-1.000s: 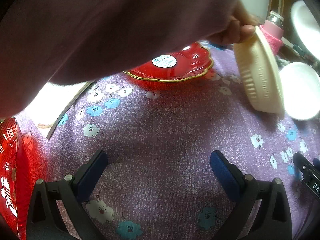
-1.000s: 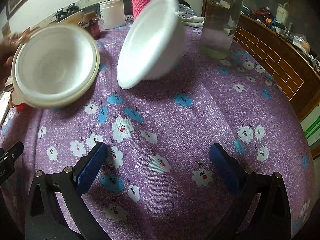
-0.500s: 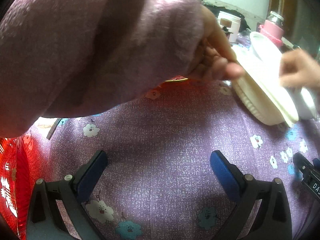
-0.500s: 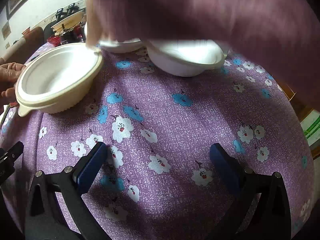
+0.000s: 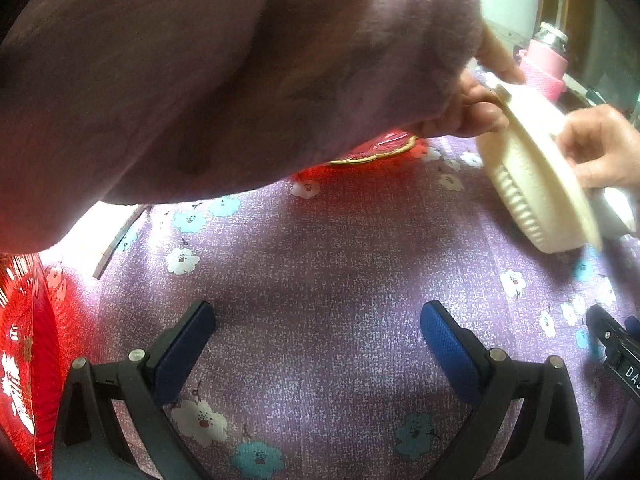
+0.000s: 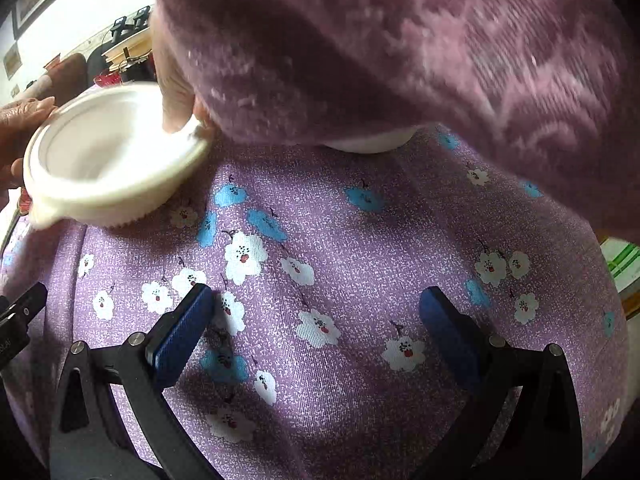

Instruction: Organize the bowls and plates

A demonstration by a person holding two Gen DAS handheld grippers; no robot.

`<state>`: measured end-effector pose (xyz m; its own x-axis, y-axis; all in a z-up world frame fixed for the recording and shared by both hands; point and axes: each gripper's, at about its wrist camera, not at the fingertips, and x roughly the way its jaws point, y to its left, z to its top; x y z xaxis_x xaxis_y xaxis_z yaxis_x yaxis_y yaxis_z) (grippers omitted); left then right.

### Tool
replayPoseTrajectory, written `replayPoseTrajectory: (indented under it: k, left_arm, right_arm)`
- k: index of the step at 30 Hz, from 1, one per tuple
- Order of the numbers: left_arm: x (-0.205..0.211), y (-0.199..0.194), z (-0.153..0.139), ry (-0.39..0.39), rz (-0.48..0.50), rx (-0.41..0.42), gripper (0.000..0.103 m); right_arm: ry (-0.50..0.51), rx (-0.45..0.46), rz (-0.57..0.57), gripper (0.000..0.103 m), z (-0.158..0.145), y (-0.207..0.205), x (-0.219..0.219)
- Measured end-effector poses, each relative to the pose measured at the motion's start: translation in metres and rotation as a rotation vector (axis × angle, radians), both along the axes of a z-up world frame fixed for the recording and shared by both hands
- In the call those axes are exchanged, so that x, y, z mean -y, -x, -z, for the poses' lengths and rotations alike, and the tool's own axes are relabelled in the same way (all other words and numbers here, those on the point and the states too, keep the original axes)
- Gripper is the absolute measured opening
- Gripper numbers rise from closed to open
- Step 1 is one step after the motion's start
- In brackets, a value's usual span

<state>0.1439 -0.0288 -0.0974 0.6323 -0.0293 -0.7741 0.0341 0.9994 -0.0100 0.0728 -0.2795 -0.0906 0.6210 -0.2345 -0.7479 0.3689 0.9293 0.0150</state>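
Note:
A cream ribbed bowl is held tilted by two bare hands above the purple flowered cloth; it also shows in the right wrist view at the left. A white bowl sits behind a purple sleeve, mostly hidden. A red gold-rimmed plate lies at the back, largely hidden by the sleeve. Another red plate is at the left edge. My left gripper and right gripper rest open and empty on the cloth, apart from all dishes.
A pink-sleeved bottle stands at the back right. The purple sleeved arm covers much of both views. The other gripper's black body shows at the right edge. A wooden ledge runs along the far right of the table.
The hands lifted and tilted the cream bowl, with a smaller white bowl now inside it. The sleeved arm shifted across the right wrist view. Both grippers stayed still.

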Motion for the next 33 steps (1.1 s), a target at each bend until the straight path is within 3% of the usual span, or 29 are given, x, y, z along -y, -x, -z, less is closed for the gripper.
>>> replayPoseTrajectory:
  k: [33]
  left_arm:
    - [0.0077, 0.0059, 0.0001, -0.005, 0.000, 0.015, 0.102]
  right_arm:
    - [0.000, -0.001, 0.000, 0.103, -0.0002, -0.0002, -0.0002]
